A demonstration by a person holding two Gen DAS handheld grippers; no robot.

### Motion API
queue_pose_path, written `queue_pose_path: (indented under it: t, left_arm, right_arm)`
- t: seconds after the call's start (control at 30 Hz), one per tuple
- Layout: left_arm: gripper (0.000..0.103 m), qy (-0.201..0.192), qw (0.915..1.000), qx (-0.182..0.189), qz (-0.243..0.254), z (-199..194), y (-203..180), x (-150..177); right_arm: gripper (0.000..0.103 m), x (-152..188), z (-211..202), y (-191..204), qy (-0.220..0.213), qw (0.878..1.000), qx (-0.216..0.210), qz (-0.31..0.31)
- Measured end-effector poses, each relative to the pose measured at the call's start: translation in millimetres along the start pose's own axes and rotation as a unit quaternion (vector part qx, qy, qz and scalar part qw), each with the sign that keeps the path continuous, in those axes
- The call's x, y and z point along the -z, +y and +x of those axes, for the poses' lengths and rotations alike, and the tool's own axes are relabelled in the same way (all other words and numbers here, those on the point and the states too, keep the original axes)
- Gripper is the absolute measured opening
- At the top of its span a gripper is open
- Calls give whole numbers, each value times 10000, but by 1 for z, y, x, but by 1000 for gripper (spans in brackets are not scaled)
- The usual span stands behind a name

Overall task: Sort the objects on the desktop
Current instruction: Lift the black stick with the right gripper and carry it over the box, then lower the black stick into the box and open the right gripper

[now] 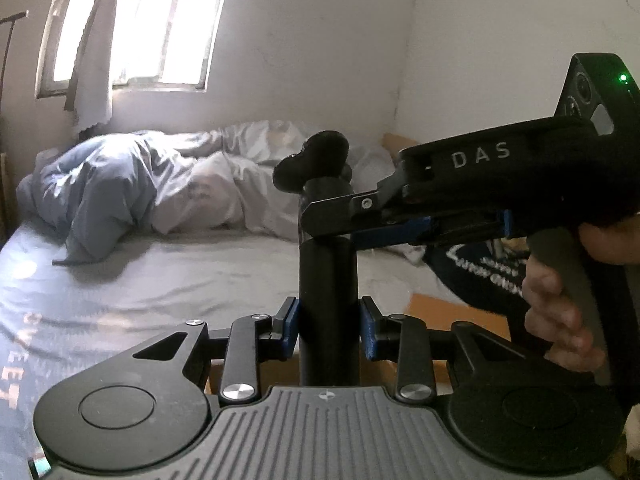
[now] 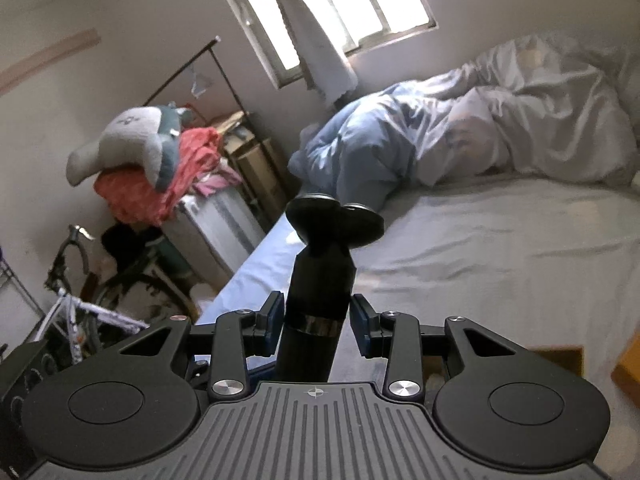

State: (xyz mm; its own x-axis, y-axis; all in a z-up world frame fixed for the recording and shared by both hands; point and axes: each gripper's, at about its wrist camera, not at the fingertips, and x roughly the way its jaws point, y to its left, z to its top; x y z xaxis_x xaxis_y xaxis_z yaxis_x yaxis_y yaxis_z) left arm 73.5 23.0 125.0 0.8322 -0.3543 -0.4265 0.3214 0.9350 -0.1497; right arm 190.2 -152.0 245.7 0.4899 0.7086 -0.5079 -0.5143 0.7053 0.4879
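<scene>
A black electric shaver [image 1: 328, 264] stands upright between both grippers, its three-disc head [image 1: 310, 160] at the top. My left gripper [image 1: 329, 328] is shut on the lower body, blue pads on both sides. My right gripper [image 1: 320, 216] comes in from the right and closes around the shaver's neck just below the head. In the right wrist view the shaver [image 2: 316, 292] sits between the blue pads of my right gripper [image 2: 316, 326], near its silver ring; the pads look very close to its sides, contact is unclear.
A bed [image 1: 200, 276] with grey sheet and rumpled duvet [image 1: 160, 176] lies behind. A pile of clothes with a plush toy [image 2: 136, 148] and a bicycle [image 2: 80, 308] stand at the left. A brown cardboard box [image 1: 436, 308] lies below the grippers.
</scene>
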Motion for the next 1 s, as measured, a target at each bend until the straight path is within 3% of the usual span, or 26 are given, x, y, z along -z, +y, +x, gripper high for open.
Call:
queue_pose_path:
  t: [0.17,0.4,0.67,0.93,1.0]
  left_arm:
    - [33,257,9996,54,-92,0,-3,27]
    - [33,667,9974,26,-267,24,8,55]
    - [33,1256,9910,-50,-454,49,17,86]
    - [33,1853,9794,-110,-792,76,32,110]
    - [33,1989,9760,-200,-861,86,38,112]
  right_arm:
    - [39,44,-15,1,177,9998,3,21]
    - [39,86,-3,-10,518,9986,111,84]
    - [39,122,39,-41,988,9941,225,389]
    - [39,148,83,-71,1468,9861,424,657]
    - [34,153,93,-78,1575,9838,463,722]
